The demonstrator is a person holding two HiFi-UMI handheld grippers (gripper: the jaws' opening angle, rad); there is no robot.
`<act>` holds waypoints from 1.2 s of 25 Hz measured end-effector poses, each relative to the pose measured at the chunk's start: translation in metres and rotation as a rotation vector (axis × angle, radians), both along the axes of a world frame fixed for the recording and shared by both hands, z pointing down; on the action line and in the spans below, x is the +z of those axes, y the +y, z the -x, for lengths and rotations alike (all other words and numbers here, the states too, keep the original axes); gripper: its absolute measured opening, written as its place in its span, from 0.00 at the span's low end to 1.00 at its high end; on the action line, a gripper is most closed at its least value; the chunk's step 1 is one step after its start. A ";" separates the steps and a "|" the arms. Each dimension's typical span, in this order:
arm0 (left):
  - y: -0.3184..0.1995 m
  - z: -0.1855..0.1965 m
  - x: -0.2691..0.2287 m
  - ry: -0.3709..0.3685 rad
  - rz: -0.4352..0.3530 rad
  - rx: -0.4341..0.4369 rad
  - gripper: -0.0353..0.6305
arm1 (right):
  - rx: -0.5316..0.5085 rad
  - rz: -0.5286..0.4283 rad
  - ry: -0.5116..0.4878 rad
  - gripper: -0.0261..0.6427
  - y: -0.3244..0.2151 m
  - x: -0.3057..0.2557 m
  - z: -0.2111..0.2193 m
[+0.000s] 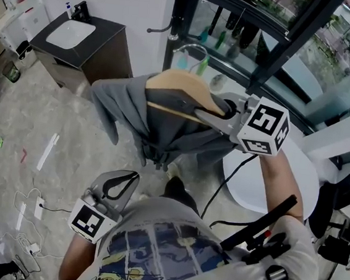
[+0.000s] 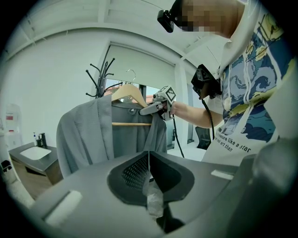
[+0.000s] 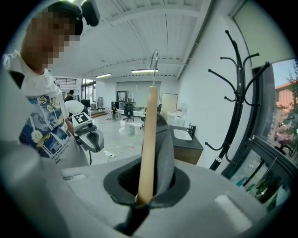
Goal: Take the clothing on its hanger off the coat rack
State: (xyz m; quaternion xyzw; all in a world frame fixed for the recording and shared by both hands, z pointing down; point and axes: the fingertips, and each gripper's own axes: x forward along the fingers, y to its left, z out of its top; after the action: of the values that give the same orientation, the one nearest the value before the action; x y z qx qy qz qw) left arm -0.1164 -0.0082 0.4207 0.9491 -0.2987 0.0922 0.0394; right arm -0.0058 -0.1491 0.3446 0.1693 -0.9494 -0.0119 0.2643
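Note:
A wooden hanger (image 1: 180,87) carries a grey garment (image 1: 164,129), which drapes down from it. My right gripper (image 1: 213,117) is shut on one shoulder end of the hanger, with cloth pinched in beside the wood (image 3: 148,148). The hanger's metal hook (image 3: 154,58) points up into free air, apart from the black coat rack (image 3: 237,88). In the left gripper view the hanger (image 2: 126,95) hangs just right of the rack (image 2: 100,79), with the right gripper (image 2: 156,108) on it. My left gripper (image 1: 120,183) is low by the person's waist, shut and holding nothing.
A dark cabinet with a white sink (image 1: 80,36) stands by the wall at the back left. A round white table (image 1: 308,175) is at the right. Cables (image 1: 31,208) lie on the floor at the lower left. Bottles (image 1: 210,37) line the window ledge behind the rack.

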 end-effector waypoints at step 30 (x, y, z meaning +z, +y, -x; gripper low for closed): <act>0.008 0.005 0.004 0.015 0.014 -0.020 0.07 | -0.029 0.011 0.008 0.05 0.033 0.013 0.011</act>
State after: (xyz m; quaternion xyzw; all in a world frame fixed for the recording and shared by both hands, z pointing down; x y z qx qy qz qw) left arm -0.1218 0.0001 0.4244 0.9464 -0.3071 0.0870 0.0492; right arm -0.0168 -0.1157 0.3572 0.1541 -0.9507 -0.0114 0.2688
